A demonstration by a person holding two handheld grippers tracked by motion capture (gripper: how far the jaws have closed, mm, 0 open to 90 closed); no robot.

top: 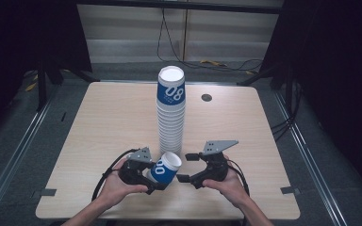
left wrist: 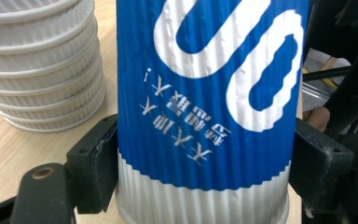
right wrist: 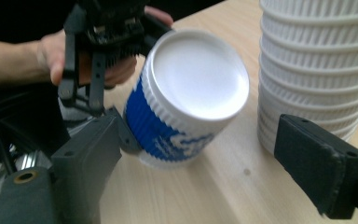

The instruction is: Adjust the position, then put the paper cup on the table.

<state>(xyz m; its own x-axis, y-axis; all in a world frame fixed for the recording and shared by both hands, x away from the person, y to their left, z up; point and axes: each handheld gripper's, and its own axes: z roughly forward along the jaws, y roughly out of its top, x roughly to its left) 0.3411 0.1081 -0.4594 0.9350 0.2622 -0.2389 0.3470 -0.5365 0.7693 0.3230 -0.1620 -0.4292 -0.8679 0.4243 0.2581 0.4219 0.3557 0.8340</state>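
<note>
A single blue-and-white ribbed paper cup (top: 166,168) is clamped between the jaws of the left gripper (top: 156,175), just above the pale wood worktop (top: 103,127) at its near edge; the cup lies tilted, its flat white closed end turned toward the right gripper (top: 185,167); in the left gripper view both black pads press against the cup's corrugated wall (left wrist: 205,107). The blue band carries large white numerals, seen upside down there, with a line of small white characters beneath, too stylised to read with certainty. A tall stack of white ribbed paper cups (top: 171,113) stands upright just behind the held cup, mid-worktop; its topmost cup shows the same blue band marked "08". The right gripper's jaws stand wide apart with nothing pressed between them; in the right gripper view the held cup (right wrist: 186,102) sits ahead of the one jaw and the base of the stack (right wrist: 317,74) ahead of the other; neither is touched. A small dark round grommet (top: 206,97) sits in the worktop, right of the stack.
</note>
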